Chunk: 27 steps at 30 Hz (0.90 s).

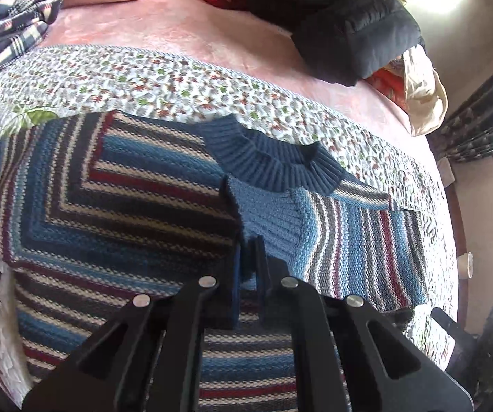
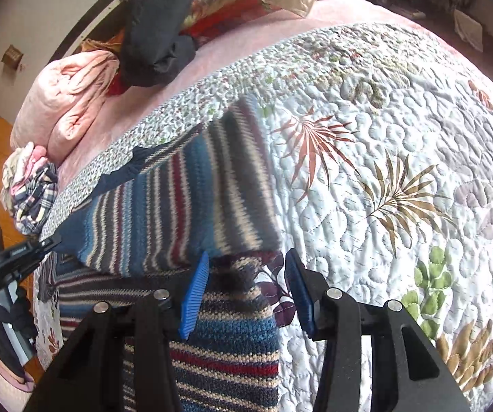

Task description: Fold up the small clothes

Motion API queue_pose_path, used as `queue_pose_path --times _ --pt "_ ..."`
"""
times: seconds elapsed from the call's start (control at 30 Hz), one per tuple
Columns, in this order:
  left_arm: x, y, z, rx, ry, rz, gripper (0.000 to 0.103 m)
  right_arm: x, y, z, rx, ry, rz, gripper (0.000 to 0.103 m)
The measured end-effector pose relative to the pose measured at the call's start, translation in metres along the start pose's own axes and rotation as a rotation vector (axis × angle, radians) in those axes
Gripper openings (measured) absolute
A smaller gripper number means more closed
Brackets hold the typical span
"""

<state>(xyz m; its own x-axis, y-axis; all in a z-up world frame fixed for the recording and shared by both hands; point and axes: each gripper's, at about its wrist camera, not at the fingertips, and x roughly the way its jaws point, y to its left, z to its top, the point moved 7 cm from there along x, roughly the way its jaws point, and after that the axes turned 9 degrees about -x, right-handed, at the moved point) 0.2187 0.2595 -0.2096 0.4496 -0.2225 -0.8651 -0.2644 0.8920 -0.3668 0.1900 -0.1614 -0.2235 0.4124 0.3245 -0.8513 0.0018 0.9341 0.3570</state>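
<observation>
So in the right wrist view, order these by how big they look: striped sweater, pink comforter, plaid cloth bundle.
1. striped sweater, though it lies nearest the camera
2. pink comforter
3. plaid cloth bundle

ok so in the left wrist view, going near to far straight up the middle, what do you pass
left gripper shut on the light blue cuff → dark blue ribbed collar of the striped sweater → floral quilt → pink blanket → piled dark clothes

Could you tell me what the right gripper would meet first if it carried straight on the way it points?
Probably the folded-over striped knit sweater sleeve, just ahead of the right gripper and its open jaws, though depth is hard to judge.
</observation>
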Motion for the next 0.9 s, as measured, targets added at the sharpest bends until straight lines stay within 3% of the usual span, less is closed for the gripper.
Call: queue_pose_path --times 0.13,0.27,0.47,0.6,0.67,0.73,0.83,0.9 --pt "-0.005 0.030 0.017 -0.021 -0.014 0.027 0.005 0.031 -0.003 0.007 0.063 0.055 0.031 0.047" --pt "0.010 0.044 0.013 -0.008 0.015 0.063 0.005 0.051 0.003 0.001 0.060 0.104 0.008 0.037" --pt "0.046 0.070 -0.001 0.003 0.086 0.142 0.009 0.060 0.000 -0.006 0.054 0.117 -0.020 0.037" --pt "0.029 0.081 0.005 -0.001 0.066 0.145 0.012 0.042 0.011 0.005 -0.022 0.101 -0.072 0.039" --pt "0.005 0.080 0.017 0.012 -0.008 0.143 0.012 0.021 0.027 0.017 -0.083 0.034 -0.096 0.040" --pt "-0.010 0.070 0.022 0.029 -0.043 0.128 0.013 0.011 0.050 0.025 -0.121 -0.003 -0.065 0.041" --pt "-0.006 0.037 0.016 0.076 -0.017 0.063 0.017 0.025 0.087 0.027 -0.154 0.024 0.002 0.041" --pt "0.008 0.017 0.006 0.115 0.025 0.034 0.023 0.044 0.103 0.022 -0.181 0.062 0.001 0.041"
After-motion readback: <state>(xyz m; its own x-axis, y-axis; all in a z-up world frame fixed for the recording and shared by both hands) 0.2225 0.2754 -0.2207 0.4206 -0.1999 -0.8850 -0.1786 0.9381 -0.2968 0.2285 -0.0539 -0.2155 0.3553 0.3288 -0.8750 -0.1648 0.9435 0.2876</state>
